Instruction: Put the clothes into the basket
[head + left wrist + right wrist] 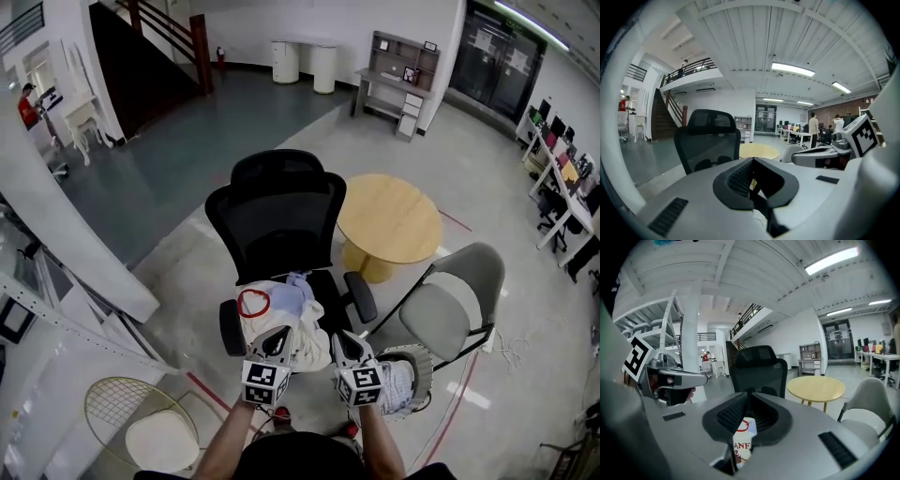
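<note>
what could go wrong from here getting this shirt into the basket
1. The white red-collared shirt lies bunched on the black mesh office chair, so lifting may snag its armrest.
2. The left hand-held gripper and right hand-held gripper pinch only its near edge; trailing cloth could miss the pale ridged basket.

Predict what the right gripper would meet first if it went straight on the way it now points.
Probably the backrest of the black office chair: the right gripper, shut on the white garment, points at it, though depth is hard to judge.
</note>
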`<state>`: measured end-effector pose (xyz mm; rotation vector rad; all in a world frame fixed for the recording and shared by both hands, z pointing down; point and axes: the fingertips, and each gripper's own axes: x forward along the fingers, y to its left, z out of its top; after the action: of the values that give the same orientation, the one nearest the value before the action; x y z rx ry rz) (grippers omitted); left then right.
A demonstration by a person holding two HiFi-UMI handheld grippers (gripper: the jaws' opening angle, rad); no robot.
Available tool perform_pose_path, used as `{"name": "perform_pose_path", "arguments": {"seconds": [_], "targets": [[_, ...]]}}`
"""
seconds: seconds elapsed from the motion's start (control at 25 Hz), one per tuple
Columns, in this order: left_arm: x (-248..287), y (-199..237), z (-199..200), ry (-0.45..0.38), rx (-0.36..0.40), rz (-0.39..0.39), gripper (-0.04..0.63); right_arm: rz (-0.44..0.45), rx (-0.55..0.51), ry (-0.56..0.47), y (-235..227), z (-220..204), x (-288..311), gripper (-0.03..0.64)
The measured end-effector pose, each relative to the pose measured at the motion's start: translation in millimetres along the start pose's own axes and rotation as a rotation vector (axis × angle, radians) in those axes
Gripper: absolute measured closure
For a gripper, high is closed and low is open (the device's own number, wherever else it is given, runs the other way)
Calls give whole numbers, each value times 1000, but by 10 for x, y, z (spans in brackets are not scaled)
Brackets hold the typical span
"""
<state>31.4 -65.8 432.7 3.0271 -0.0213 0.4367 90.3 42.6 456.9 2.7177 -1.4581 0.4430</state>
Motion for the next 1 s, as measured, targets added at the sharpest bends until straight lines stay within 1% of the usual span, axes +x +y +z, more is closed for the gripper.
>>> {"name": "perform_pose_path", "arguments": {"seconds": [0.28, 0.48, 0.68, 0.84, 1.0], "targets": [[-283, 707, -107, 2, -17, 58, 588, 48, -29, 10, 553, 36, 424, 569], [-414, 1069, -231, 5, -47, 105, 589, 99, -54, 57, 832, -86, 681, 569], [-454, 1324, -458, 25, -98, 169, 588, 169, -62, 108, 966, -255, 972, 569], [-326, 1523, -629, 40, -123, 213, 589, 219, -75, 131, 962, -380, 1286, 568], [-258, 1550, -855, 79, -180, 283, 588, 302, -77, 212, 893, -646, 1480, 569]]}}
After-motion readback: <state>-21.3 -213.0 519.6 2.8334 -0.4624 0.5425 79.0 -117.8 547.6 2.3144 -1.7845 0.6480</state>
